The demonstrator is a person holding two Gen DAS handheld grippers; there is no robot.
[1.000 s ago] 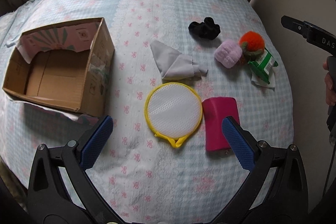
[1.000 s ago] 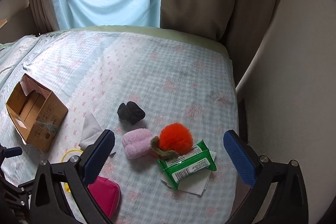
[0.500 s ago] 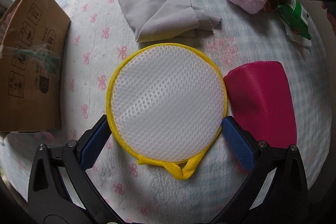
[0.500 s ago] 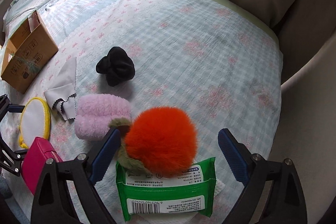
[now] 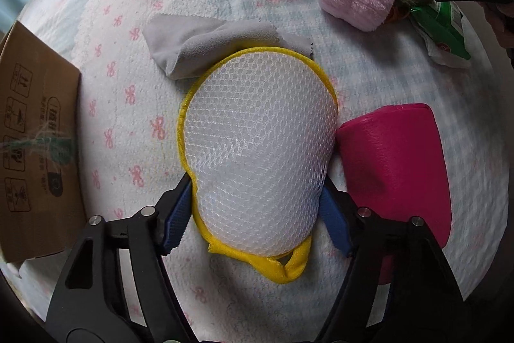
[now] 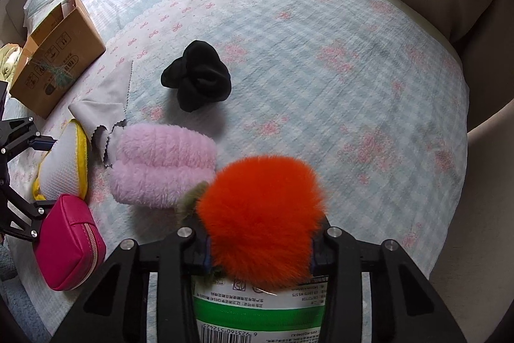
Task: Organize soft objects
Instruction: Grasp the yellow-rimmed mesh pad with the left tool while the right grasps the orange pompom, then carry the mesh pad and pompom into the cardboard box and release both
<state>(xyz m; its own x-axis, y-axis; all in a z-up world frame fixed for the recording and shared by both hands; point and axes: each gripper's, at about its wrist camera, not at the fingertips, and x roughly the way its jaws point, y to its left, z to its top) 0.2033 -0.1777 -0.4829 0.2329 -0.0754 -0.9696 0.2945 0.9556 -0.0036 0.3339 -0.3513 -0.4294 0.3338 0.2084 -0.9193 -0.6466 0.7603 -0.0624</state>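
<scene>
My left gripper (image 5: 257, 214) is shut on the near part of a round white mesh pouch with a yellow rim (image 5: 260, 130), squeezing it so it bulges up off the bed. It also shows in the right wrist view (image 6: 64, 163). My right gripper (image 6: 260, 249) is shut on a fluffy orange pompom (image 6: 260, 214), which lies over a green wipes pack (image 6: 257, 307). A pink fluffy roll (image 6: 163, 163), a black sock ball (image 6: 199, 82), a grey cloth (image 5: 199, 44) and a magenta zip pouch (image 5: 401, 166) lie around them.
An open cardboard box (image 6: 54, 53) stands on the bed at the left; its side shows in the left wrist view (image 5: 35, 150). The bed cover (image 6: 321, 53) is checked with pink bows. Curtains and a wall edge the bed at the back and right.
Both grippers came down and closed: the left on the mesh pouch, which now buckles upward, and the right on the orange pompom.
</scene>
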